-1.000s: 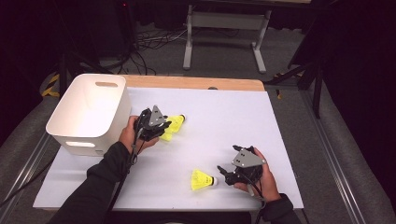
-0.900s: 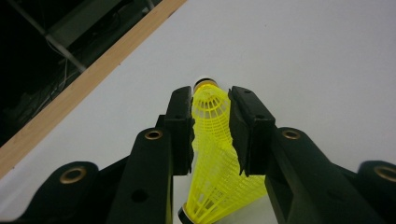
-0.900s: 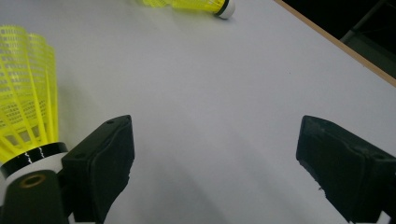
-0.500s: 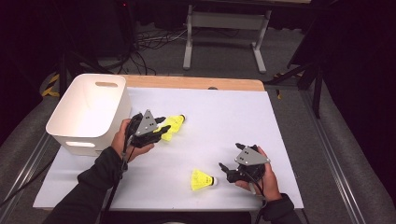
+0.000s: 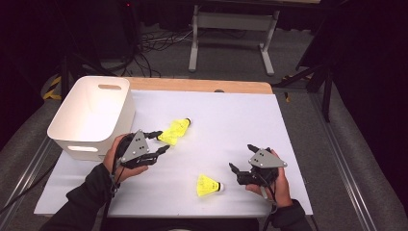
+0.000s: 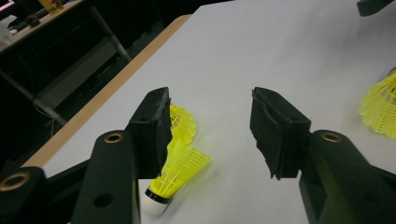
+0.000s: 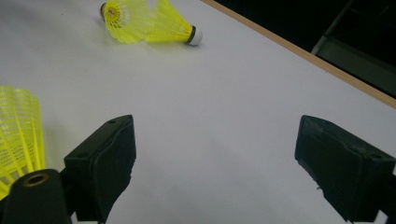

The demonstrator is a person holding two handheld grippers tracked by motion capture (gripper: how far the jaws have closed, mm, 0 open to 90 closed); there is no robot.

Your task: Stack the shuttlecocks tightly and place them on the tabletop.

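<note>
Two yellow shuttlecocks (image 5: 175, 131) lie together on the white table sheet (image 5: 231, 120), one pushed partly into the other. My left gripper (image 5: 162, 141) sits just left of them. Its jaws have just been opening and hold nothing. In the left gripper view the pair (image 6: 182, 156) lies beside and behind the left jaw, outside the gap of the left gripper (image 6: 210, 100). A third shuttlecock (image 5: 208, 185) lies near the front edge, its white cork toward my right gripper (image 5: 242, 157). The right gripper (image 7: 215, 140) is open and empty, with that shuttlecock (image 7: 18, 133) at its left.
A white plastic bin (image 5: 91, 115) stands at the table's left edge, close behind my left hand. The table's wooden back edge (image 5: 202, 85) runs along the far side. A metal stand (image 5: 231, 29) and cables lie on the floor beyond.
My left gripper has let go of the yellow pair, opened, and drawn back to the left and toward the person. The pair stays on the sheet. The right gripper has hardly moved.
</note>
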